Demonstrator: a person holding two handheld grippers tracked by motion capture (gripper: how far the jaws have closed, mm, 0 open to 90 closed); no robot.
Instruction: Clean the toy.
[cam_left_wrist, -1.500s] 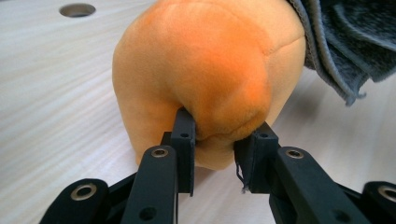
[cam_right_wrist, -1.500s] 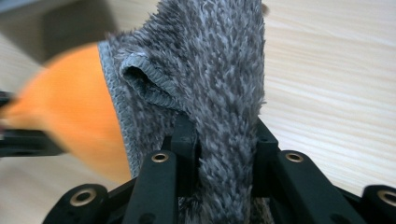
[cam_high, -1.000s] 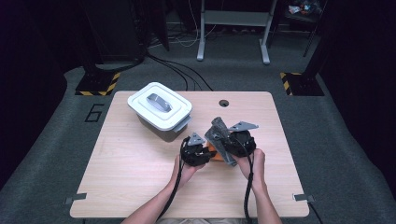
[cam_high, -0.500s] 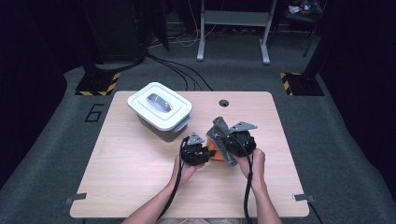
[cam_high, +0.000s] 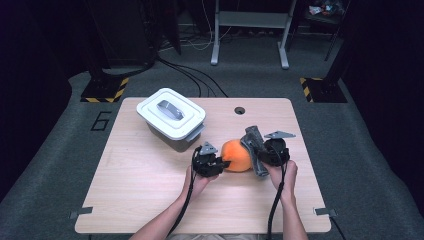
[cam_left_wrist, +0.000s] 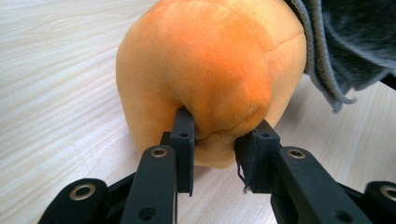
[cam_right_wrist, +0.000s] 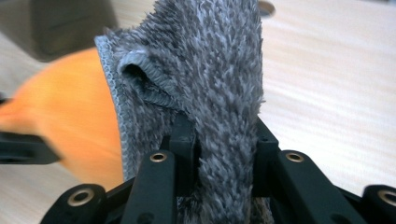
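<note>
- Left gripper (cam_high: 220, 163) is clamped on a fold of the orange plush toy (cam_high: 236, 155), which sits on the table (cam_high: 140, 175) at its 3 o'clock.
- Right gripper (cam_high: 259, 156) is nipped tight on the grey towel (cam_high: 252, 145), draped against the toy's 3 o'clock side, long axis 12-to-6.
- Toy's underside is hidden; the lidded container (cam_high: 171, 119) stands at 10 o'clock, apart.

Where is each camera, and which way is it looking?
High view: above the person's side, looking forward and down on the table; forearms, left gripper and right gripper show.
Left gripper view: on the left gripper, looking along its jaws pinching the orange plush toy.
Right gripper view: on the right gripper, looking along its jaws clamping the grey cloth.
All three share the toy and cloth.
</note>
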